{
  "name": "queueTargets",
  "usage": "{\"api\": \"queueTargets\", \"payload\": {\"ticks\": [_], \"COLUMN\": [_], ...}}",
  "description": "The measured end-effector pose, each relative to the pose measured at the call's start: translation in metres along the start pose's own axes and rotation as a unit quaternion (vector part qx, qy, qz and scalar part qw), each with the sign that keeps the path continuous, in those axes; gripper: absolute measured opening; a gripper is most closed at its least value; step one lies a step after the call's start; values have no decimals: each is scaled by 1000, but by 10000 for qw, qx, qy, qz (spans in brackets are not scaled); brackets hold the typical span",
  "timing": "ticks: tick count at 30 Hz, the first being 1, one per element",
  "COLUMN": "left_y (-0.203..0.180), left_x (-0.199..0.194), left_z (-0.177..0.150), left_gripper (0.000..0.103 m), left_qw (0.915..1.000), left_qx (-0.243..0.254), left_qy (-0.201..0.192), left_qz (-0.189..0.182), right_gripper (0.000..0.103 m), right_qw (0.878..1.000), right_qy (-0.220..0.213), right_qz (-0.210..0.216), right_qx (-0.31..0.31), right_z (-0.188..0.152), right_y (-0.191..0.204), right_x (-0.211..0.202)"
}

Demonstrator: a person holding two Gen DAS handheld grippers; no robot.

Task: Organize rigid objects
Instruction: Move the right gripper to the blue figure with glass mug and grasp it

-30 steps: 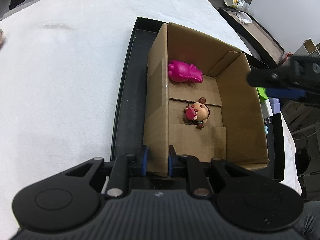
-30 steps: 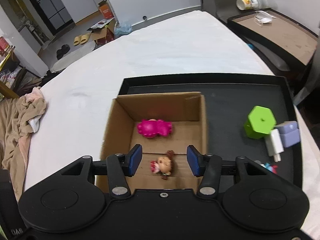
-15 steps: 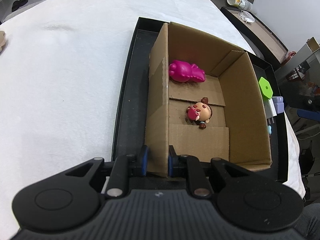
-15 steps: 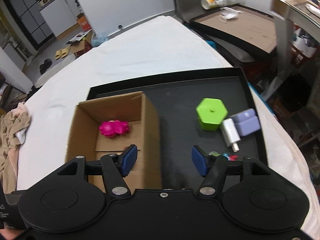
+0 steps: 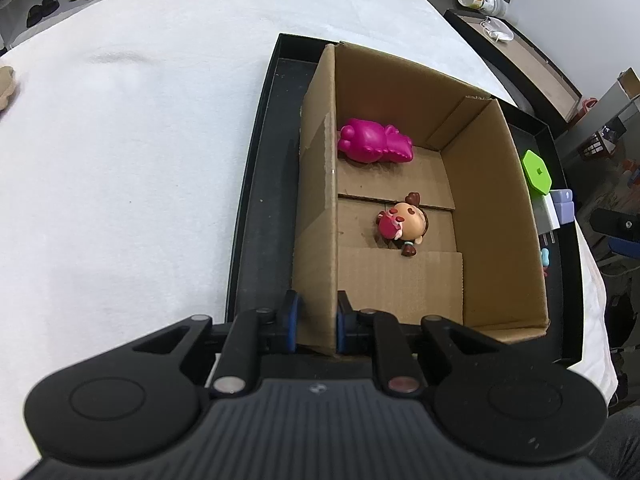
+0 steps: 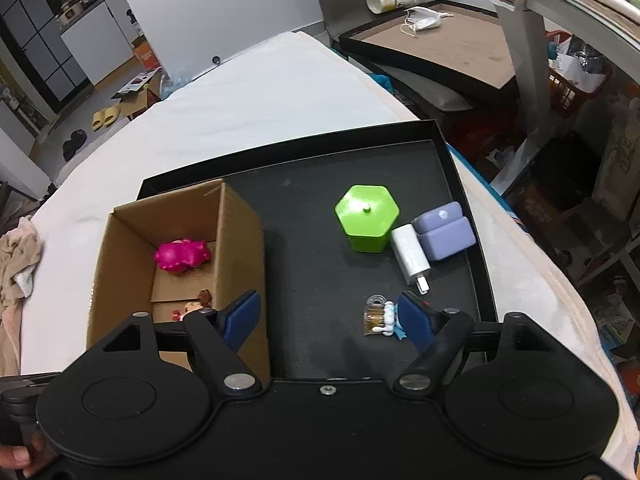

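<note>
A cardboard box (image 5: 492,216) (image 6: 120,240) stands on a black tray (image 5: 260,216) (image 6: 320,264). Inside it lie a magenta toy (image 5: 374,142) (image 6: 182,255) and a small doll figure (image 5: 404,224) (image 6: 194,304). My left gripper (image 5: 316,326) is shut on the box's near left wall. My right gripper (image 6: 326,316) hangs over the tray right of the box, its jaws opening with nothing pressed between them. A small toy with a clear top (image 6: 380,316) lies just inside its right finger. Farther off stand a green hexagonal box (image 6: 366,222) (image 5: 537,171), a white charger (image 6: 410,254) and a lilac case (image 6: 444,230).
The tray rests on a white cloth-covered table (image 5: 120,160) (image 6: 260,96). A beige cloth (image 6: 16,264) lies at the table's left edge. To the right are another tray-like desk (image 6: 436,48) with a cup and a mask, and cluttered shelves.
My right gripper has swung from above the box to the open tray on its right, and its jaws have widened. The left gripper holds the box wall as before.
</note>
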State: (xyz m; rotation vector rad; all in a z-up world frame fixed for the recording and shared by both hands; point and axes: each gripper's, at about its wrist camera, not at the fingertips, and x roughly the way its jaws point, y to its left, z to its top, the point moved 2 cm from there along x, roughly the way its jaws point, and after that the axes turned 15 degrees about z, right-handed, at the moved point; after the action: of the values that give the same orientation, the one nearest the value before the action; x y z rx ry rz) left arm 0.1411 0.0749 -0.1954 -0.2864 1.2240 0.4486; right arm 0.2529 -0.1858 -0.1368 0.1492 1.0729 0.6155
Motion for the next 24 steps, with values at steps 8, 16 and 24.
{"api": "queueTargets", "payload": {"ticks": [8,16,24], "left_y": [-4,-10,-13], "left_x": [-1,1,0], "left_z": [0,1,1], "left_gripper": [16,15,15], "left_qw": [9999,9996,9991], "left_qx": [27,98,228], "left_qy": [7,20,9], "left_qz": [122,276,366], "right_gripper": [75,75,75], "right_qw": [9998,9995,9993], "right_qy": [60,138,110], "right_qz": [115,124,-13], "right_qx": [128,268,366], "right_z": [-14,-27,-39], "right_y": [-25,-47,-62], "right_x": [9,19,36]}}
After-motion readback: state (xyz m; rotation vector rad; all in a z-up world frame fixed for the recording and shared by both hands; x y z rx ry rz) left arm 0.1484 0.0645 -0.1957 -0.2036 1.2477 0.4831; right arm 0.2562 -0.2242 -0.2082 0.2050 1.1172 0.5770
